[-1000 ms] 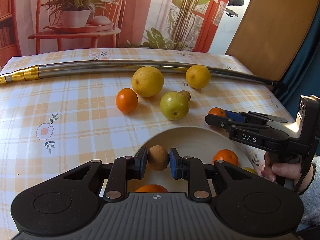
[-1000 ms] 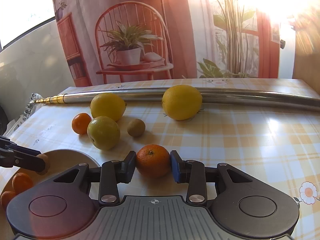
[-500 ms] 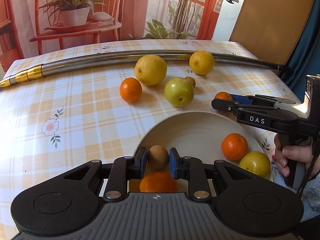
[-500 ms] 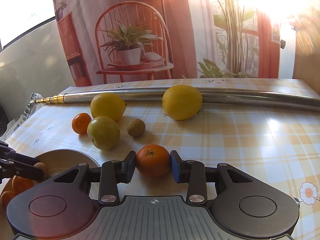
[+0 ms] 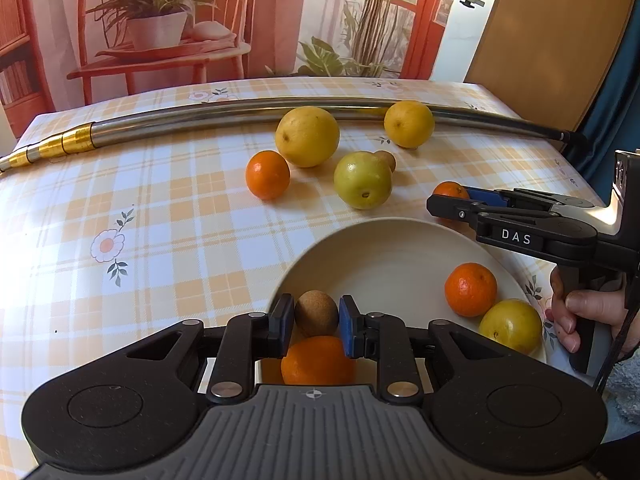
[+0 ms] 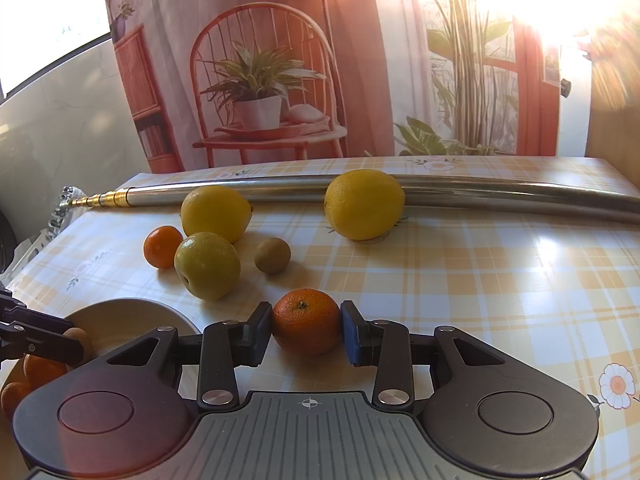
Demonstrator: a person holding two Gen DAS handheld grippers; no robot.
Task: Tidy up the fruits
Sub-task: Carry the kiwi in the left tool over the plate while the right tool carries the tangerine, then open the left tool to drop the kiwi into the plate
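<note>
Five mandarins (image 5: 267, 174), two lemons (image 5: 307, 136), two kiwis (image 5: 316, 313), one bowl (image 5: 384, 256).

To your left the checked tablecloth (image 5: 152, 216) lies open, with room to pass; ahead a cluster blocks the way: a tangerine (image 5: 267, 175), a green apple (image 5: 362, 185) and two lemons (image 5: 307, 136) near the metal pole (image 5: 192, 118) across the far edge; the bowl's (image 5: 384, 248) middle is bare, fruit crowding its near and right rim.

Both wrist cams low – share bowl (image 5: 400, 232).
</note>
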